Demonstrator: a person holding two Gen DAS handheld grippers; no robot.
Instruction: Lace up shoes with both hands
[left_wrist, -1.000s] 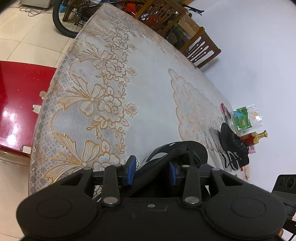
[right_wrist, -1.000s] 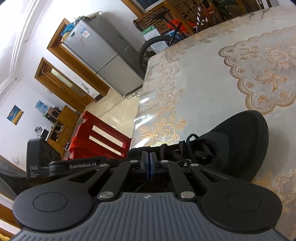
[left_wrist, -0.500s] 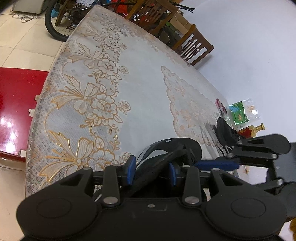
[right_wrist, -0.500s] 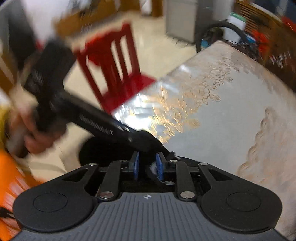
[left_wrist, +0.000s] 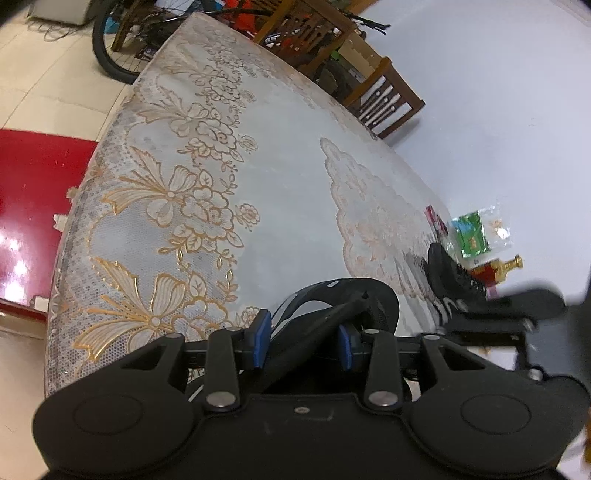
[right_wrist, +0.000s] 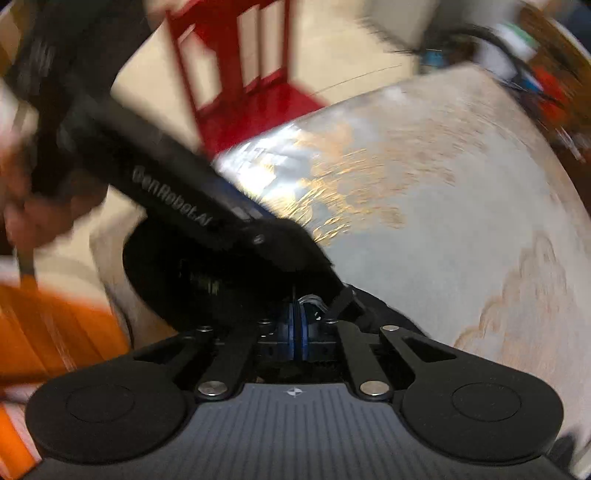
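In the left wrist view my left gripper (left_wrist: 303, 341) is shut on the tongue and collar of a black shoe (left_wrist: 343, 299) at the near table edge. A second black shoe (left_wrist: 448, 275) with white markings lies further right. My right gripper shows blurred at the right of that view (left_wrist: 491, 325). In the right wrist view my right gripper (right_wrist: 298, 332) has its blue pads pressed together; whether a lace is between them is hidden by blur. The left gripper's black body (right_wrist: 177, 206) crosses that view above the shoe (right_wrist: 373, 310).
The table (left_wrist: 280, 177) has a lace-pattern cloth with gold flowers. A green packet (left_wrist: 471, 236) and a small bottle (left_wrist: 508, 264) lie near the far edge. A red chair (right_wrist: 243, 74) stands beside the table; wooden chairs (left_wrist: 384, 98) and a bicycle (left_wrist: 118, 55) stand beyond it.
My right gripper swung around fast, opened slightly half a second ago, and its pads are together again now. My left gripper kept its hold on the shoe and barely moved.
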